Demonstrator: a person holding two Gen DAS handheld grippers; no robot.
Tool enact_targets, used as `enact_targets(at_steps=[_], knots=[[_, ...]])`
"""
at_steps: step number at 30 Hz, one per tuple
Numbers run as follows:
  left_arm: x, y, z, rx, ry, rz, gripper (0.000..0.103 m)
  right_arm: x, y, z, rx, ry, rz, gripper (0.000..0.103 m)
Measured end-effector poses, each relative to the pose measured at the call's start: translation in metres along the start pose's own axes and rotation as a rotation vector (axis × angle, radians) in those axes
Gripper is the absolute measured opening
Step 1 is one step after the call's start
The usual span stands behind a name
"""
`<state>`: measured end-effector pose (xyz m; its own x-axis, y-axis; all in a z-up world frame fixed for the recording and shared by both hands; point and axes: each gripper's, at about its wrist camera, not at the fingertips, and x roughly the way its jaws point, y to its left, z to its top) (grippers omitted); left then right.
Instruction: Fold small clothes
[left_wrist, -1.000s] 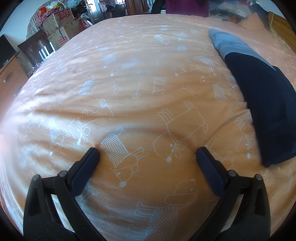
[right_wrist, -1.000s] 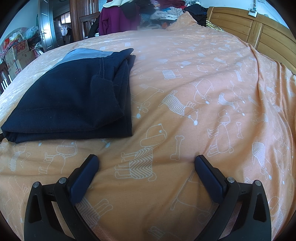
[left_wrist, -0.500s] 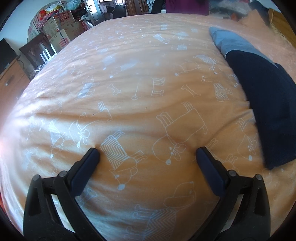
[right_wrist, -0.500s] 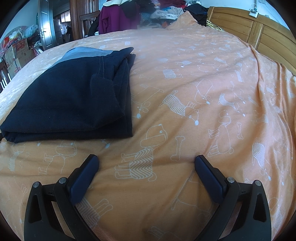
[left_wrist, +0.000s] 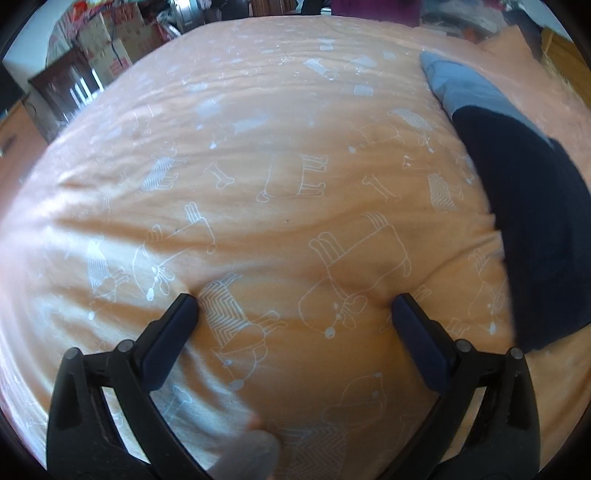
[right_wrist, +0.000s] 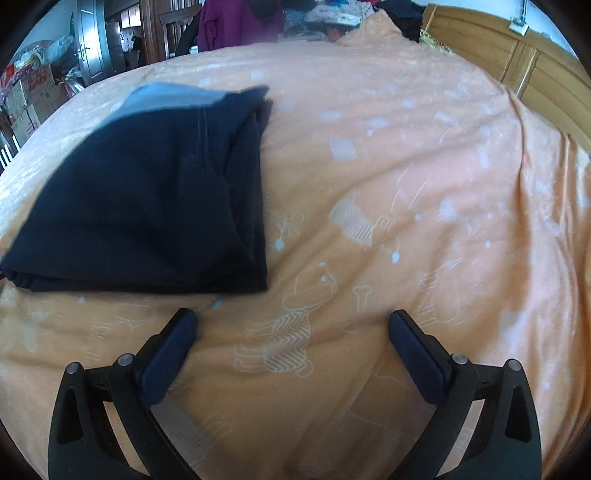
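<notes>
Black left tool (left_wrist: 295, 306) spread wide, tips dimpling the orange dog-print bedsheet (left_wrist: 258, 155), right tool (right_wrist: 293, 319) likewise spread and holding nothing, folded navy garment (right_wrist: 147, 206) on the sheet just beyond its left finger, wooden headboard (right_wrist: 517, 62) farthest.

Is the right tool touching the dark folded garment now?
Apart. In the right wrist view, orange bedsheet shows between the open right tool and the dark folded garment's near edge.
</notes>
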<state>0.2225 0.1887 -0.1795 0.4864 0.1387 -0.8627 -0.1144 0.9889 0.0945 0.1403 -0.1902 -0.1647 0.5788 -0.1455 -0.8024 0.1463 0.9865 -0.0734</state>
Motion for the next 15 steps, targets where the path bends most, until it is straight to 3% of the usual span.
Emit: enact_targets(at_steps=[2,4,6,9,10,12,15], knots=[[-0.009,0.001,0.002,-0.007,-0.004,-0.015,0.101,-0.028,0.012,0.010,-0.050,-0.068,-0.024,0.103],[-0.034,-0.002,0.006,-0.011,-0.094,-0.008,0.094,-0.060,0.027,0.024,-0.080,-0.140,-0.014,0.103],[-0.071,-0.016,0.015,0.022,-0.194,0.002,0.095,-0.085,0.038,0.038,-0.090,-0.187,-0.017,0.103],[-0.141,-0.039,0.029,0.063,-0.334,-0.074,0.098,-0.117,0.050,0.061,-0.065,-0.223,0.022,0.103],[-0.156,-0.044,0.031,0.067,-0.357,-0.092,0.103,-0.126,0.052,0.066,-0.050,-0.227,0.039,0.103],[-0.195,-0.060,0.035,0.082,-0.400,-0.147,0.103,-0.140,0.051,0.074,-0.011,-0.226,0.081,0.103],[-0.217,-0.079,0.039,0.098,-0.390,-0.209,0.103,-0.156,0.045,0.083,0.035,-0.235,0.068,0.103]])
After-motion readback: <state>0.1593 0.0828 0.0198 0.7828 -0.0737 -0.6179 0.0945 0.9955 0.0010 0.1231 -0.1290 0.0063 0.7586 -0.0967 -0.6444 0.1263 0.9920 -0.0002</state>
